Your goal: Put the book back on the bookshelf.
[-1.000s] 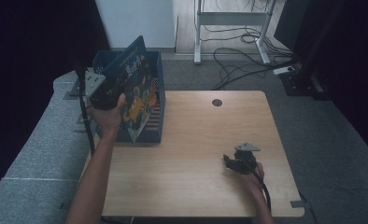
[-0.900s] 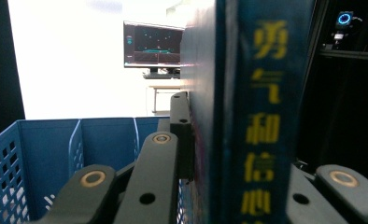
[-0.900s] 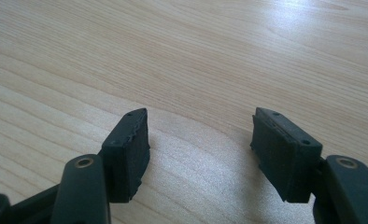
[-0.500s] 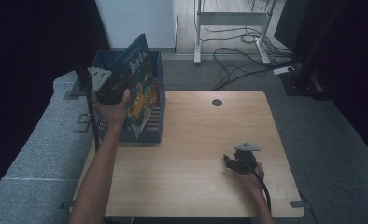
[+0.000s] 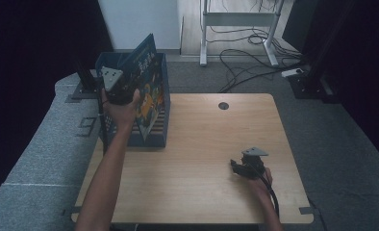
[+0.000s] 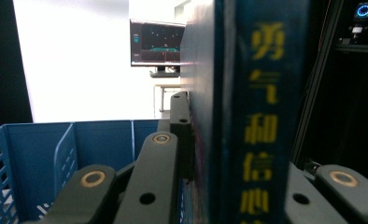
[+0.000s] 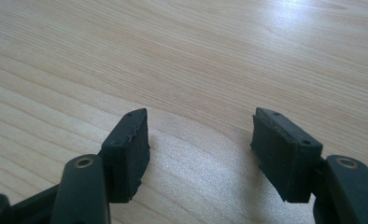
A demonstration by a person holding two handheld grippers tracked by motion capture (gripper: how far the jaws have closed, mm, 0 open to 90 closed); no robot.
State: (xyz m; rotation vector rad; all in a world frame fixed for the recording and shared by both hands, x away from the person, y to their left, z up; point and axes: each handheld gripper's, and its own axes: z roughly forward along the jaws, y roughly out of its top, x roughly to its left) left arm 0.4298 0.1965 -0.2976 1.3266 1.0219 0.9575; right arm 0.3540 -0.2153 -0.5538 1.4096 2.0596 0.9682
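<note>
Left tool (image 5: 116, 89): clamped tight on a book (image 6: 252, 112), one jaw on each cover, spine facing the tool's own camera with yellow characters running down it

Book: upright and a little tilted, held up at the blue crate (image 5: 155, 137), its lower part inside the crate walls, its top corner poking well above the rim in the high view

Crate: sits at the left edge of the table (image 5: 202, 144); in the left gripper view a free slot and a divider (image 6: 65, 154) lie just beside the book

Right tool (image 7: 201, 149): unclenched, nothing between the pads, parked low over bare wood near the table's right front, well apart from the crate

Step in hand: looks like slotting the book into the crate, about midway

Next move: probably ease the book straight down, keeping it clear of the divider, and let go only once its bottom edge rests on the crate floor

Watch out: released early, the tilted book could topple against the wall
</note>
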